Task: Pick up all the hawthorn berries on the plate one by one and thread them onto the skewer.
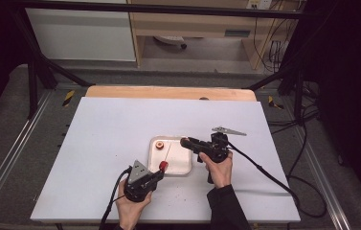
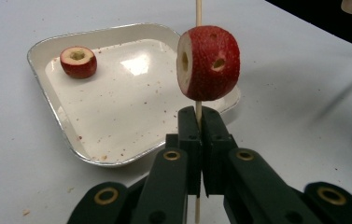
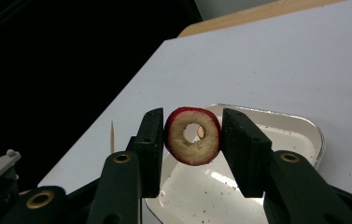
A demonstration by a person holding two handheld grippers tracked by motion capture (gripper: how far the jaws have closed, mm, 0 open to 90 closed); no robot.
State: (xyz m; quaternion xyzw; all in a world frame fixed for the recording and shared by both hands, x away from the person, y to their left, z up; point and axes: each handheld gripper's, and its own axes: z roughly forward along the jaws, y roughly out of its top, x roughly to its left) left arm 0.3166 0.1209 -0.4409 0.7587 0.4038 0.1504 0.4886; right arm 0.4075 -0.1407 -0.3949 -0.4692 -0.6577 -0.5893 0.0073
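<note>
Under the tray (image 1: 184,167), white table (image 1: 106,139); grey floor (image 1: 5,139) around.

Skewer (image 2: 198,11) with threaded fruit piece (image 2: 208,63) stands upright over near corner of tray (image 2: 52,112), blocking path from left side. Loose cored fruit piece (image 2: 78,61) sits near tray's far rim; tray middle bare. White table (image 1: 111,124) open left and beyond tray.

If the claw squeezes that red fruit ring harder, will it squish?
Probably. The cored red fruit ring held in the right claw shows soft pale flesh around a hollow middle, so it would likely crack. Being round, it might roll if dropped on the white tray.
</note>
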